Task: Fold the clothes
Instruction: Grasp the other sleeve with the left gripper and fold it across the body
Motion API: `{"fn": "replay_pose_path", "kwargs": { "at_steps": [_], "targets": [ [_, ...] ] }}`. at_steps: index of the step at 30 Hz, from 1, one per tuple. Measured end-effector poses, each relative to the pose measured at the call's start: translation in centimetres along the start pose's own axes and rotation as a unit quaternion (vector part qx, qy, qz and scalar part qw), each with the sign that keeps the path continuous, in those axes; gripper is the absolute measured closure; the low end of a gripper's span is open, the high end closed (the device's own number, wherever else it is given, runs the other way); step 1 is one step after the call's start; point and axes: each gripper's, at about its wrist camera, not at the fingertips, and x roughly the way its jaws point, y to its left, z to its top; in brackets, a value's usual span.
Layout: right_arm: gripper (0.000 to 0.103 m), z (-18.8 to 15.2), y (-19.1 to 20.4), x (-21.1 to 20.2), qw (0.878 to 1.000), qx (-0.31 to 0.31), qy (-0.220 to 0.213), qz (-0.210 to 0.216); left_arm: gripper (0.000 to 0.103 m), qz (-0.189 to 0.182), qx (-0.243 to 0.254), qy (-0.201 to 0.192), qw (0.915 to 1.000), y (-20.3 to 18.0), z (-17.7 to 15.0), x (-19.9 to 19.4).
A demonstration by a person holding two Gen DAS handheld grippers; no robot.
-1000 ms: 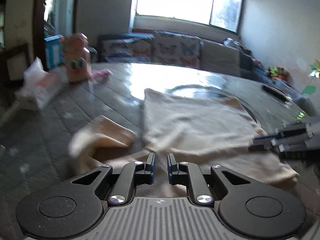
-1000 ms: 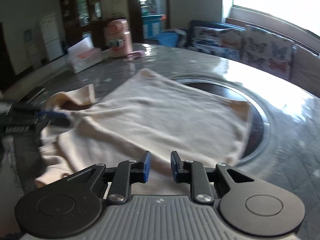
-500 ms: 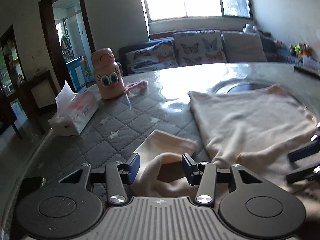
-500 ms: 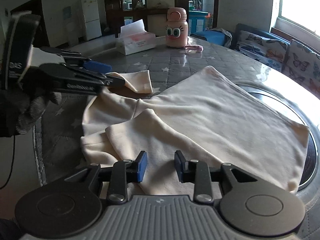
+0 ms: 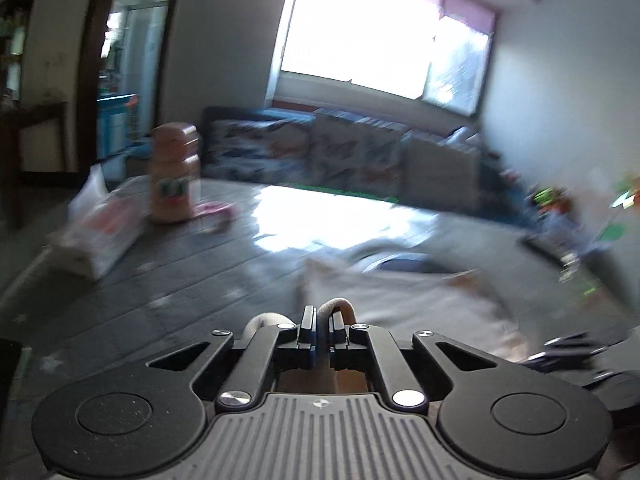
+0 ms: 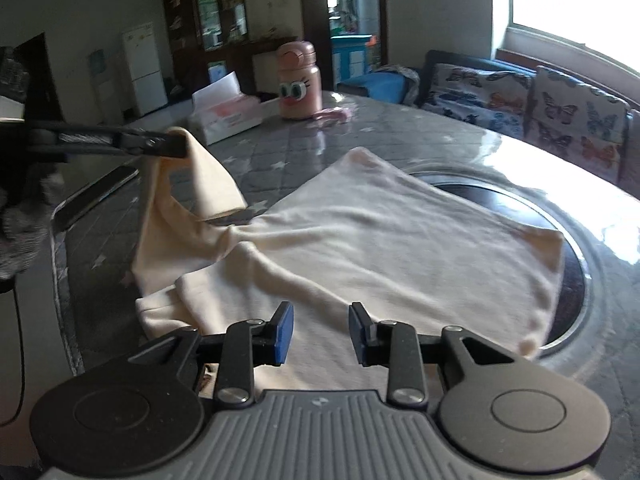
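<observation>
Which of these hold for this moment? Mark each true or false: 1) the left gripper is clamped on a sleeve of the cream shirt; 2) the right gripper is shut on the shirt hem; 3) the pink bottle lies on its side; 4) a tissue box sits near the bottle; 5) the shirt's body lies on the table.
1) True: the left gripper pinches a sleeve of the cream shirt and holds it raised.
2) False: the right gripper is open, its jaws apart above the fabric.
3) False: the pink bottle stands upright.
4) True: the tissue box sits beside it.
5) True: it lies spread on the table.
</observation>
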Motion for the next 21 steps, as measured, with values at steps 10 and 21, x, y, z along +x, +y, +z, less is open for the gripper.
{"fn": "replay_pose_path", "kwargs": {
  "at_steps": [10,21],
  "targets": [
    [0.073,-1.7,-3.7,-3.3,0.997,0.046,-0.019,-0.056,0.093,-0.156,0.017,0.031,0.9872,-6.8,-0.3,1.2],
    [0.073,-3.1,-5.2,-5.3,0.996,0.070,-0.016,-0.062,0.060,-0.120,0.062,0.085,0.9871,-5.2,-4.1,1.5]
  ]
}}
